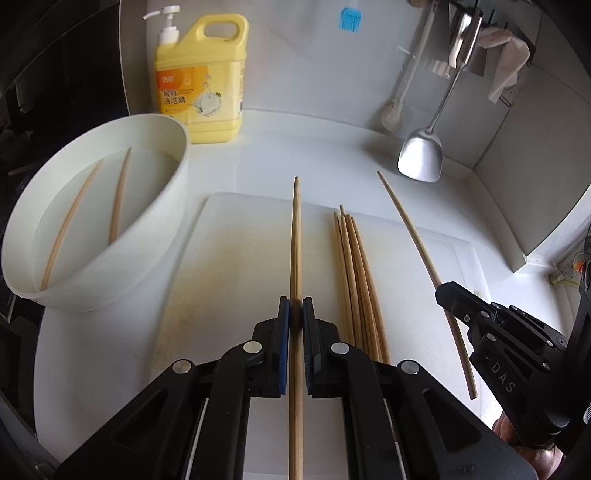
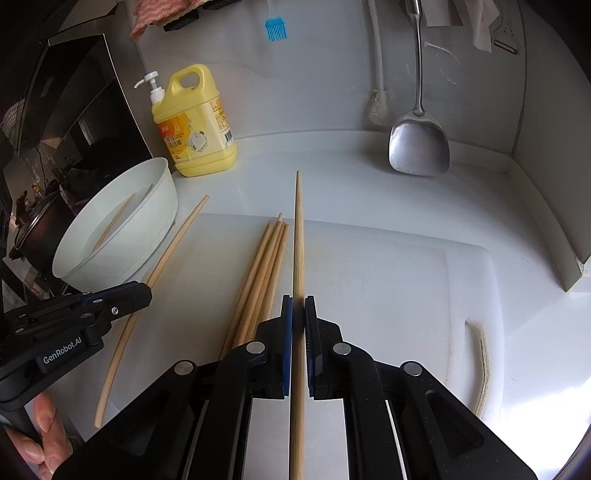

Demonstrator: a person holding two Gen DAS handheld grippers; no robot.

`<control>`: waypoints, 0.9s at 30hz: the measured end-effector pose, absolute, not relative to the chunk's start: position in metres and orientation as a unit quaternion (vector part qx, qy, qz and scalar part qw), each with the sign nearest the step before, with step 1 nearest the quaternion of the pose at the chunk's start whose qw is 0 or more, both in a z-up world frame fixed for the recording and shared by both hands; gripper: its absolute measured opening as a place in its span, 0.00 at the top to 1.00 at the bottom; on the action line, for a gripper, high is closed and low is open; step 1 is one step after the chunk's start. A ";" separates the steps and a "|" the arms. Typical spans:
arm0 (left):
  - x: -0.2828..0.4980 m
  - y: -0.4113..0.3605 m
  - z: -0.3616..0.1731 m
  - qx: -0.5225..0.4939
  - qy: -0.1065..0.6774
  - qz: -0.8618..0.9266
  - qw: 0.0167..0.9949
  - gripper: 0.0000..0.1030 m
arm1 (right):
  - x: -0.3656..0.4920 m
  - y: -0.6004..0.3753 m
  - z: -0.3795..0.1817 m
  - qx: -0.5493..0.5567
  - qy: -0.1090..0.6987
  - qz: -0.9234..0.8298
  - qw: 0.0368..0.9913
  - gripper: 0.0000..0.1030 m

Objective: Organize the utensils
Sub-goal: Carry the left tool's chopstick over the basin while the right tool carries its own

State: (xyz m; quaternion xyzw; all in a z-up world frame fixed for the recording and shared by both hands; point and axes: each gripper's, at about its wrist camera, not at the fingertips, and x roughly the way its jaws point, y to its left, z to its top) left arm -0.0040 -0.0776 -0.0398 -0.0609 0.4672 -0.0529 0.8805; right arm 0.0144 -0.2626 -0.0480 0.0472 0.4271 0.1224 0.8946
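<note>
Two grippers, each clamped on one wooden chopstick. Left gripper pinched tight on a chopstick running straight ahead between its blue pads, tip reaching past the far edge of the white cutting board. Right gripper likewise closed on its own chopstick, held above the same board.

On the board, between the two held sticks, a bundle of chopsticks lying side by side and touching: five, as best counted. In the white round basin at the left, two more chopsticks lying in shallow water, apart from each other.

Behind: one yellow dish-soap jug with pump, one steel spatula hanging with its blade near the counter, one white brush, one blue silicone brush on the wall.
</note>
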 end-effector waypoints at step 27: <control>0.093 0.205 -0.011 -0.074 0.468 0.010 0.881 0.93 | 0.127 0.010 -0.015 0.094 0.456 0.187 0.865 0.94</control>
